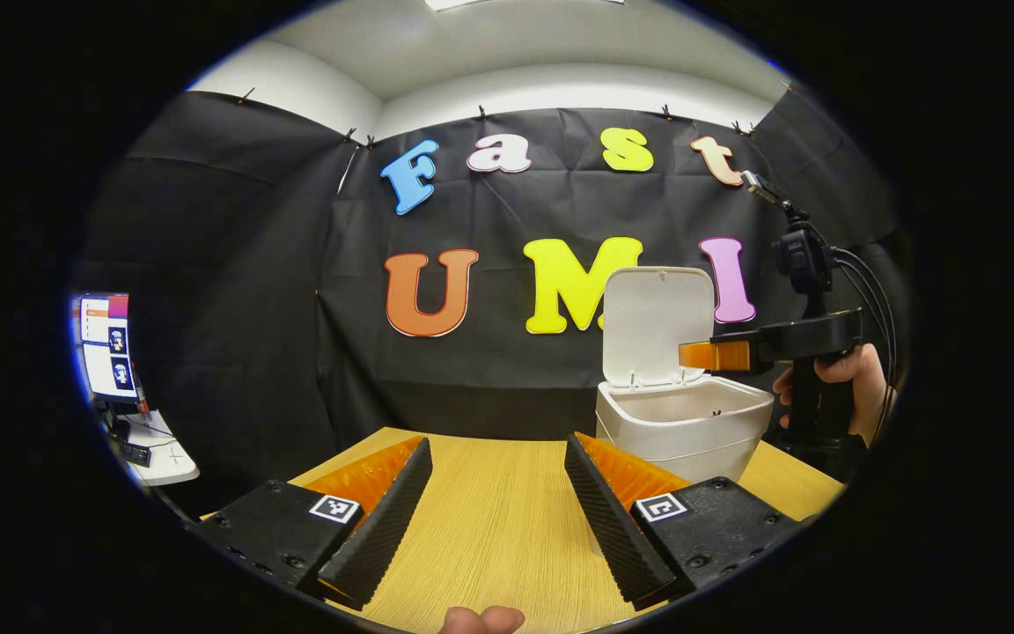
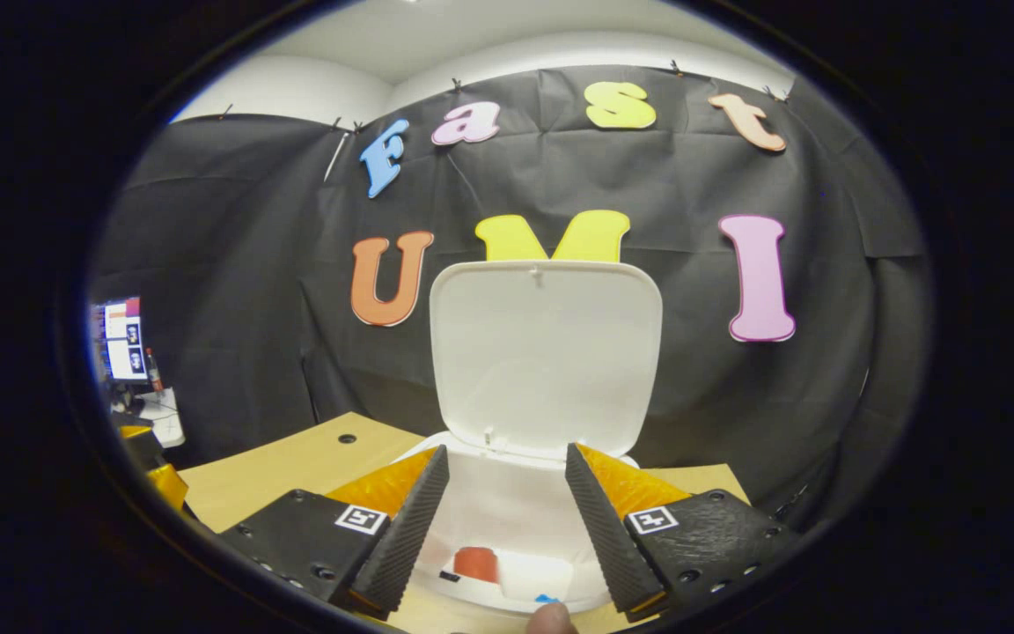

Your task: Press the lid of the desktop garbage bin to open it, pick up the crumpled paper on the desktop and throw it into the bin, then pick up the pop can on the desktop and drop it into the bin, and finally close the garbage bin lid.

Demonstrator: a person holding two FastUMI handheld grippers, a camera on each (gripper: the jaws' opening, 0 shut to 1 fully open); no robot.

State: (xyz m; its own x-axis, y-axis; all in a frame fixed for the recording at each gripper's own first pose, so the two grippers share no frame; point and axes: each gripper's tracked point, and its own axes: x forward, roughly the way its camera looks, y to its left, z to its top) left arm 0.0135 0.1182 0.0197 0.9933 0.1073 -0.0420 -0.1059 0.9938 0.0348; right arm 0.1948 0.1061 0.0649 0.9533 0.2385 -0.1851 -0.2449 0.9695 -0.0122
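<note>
Currently we see the garbage bin (image 1: 683, 423) standing on the wooden table (image 1: 489, 519) with its lid (image 1: 657, 326) swung up and upright at the back. In the left gripper view, the left gripper (image 1: 498, 502) hovers over bare table with its fingers spread apart and nothing between them; the bin sits just beyond its right finger. In that same view the right gripper (image 1: 714, 355) reaches in from the side above the bin's open mouth, held by a hand (image 1: 850, 387). In the right gripper view, the right gripper (image 2: 507, 519) has its fingers parted and holds nothing, directly above the open bin (image 2: 516, 519). Inside we see the pop can (image 2: 475, 563), red, lying at the bottom beside something white, probably the crumpled paper (image 2: 538, 577). A monitor (image 1: 106, 345) stands far off at the side.
</note>
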